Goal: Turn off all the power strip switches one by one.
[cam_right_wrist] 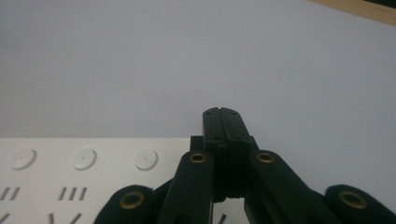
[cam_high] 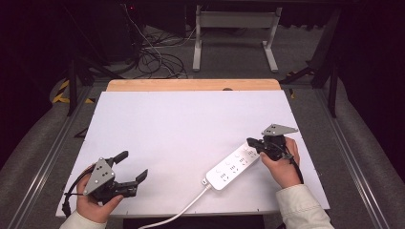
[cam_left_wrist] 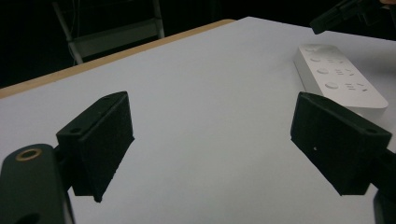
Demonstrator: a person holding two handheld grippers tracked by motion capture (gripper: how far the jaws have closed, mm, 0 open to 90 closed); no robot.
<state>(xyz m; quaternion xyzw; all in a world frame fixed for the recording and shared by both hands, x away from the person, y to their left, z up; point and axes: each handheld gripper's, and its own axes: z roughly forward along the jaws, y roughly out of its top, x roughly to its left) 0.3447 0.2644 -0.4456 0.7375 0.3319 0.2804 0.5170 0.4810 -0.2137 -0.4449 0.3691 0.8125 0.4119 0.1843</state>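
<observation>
At the worktop's near right corner, I have the right gripper (cam_high: 253,143) pressed together, nothing between its jaws, its tip over the far end of a white power strip (cam_high: 232,166). The strip lies flat on the white worktop (cam_high: 181,129), its long axis running on a diagonal from the near edge, where its white cable (cam_high: 181,210) trails off toward me, up and out toward the right edge. In the right gripper view the closed jaws (cam_right_wrist: 223,122) sit above the strip's end (cam_right_wrist: 93,177), beside its row of round buttons (cam_right_wrist: 146,159); whether the tip touches the casing I cannot tell.

The left gripper (cam_high: 133,167) rests at the near left corner, jaws spread wide and empty, well apart from the strip. In the left gripper view the strip (cam_left_wrist: 338,77) lies ahead and to the right of the open jaws (cam_left_wrist: 210,144), near end toward them.

My reading: the right hand is much the nearer, and the strip lies just beneath and leftward of its tip, so the coming move, likely a press on a button at that far end, belongs to the closed right gripper.
</observation>
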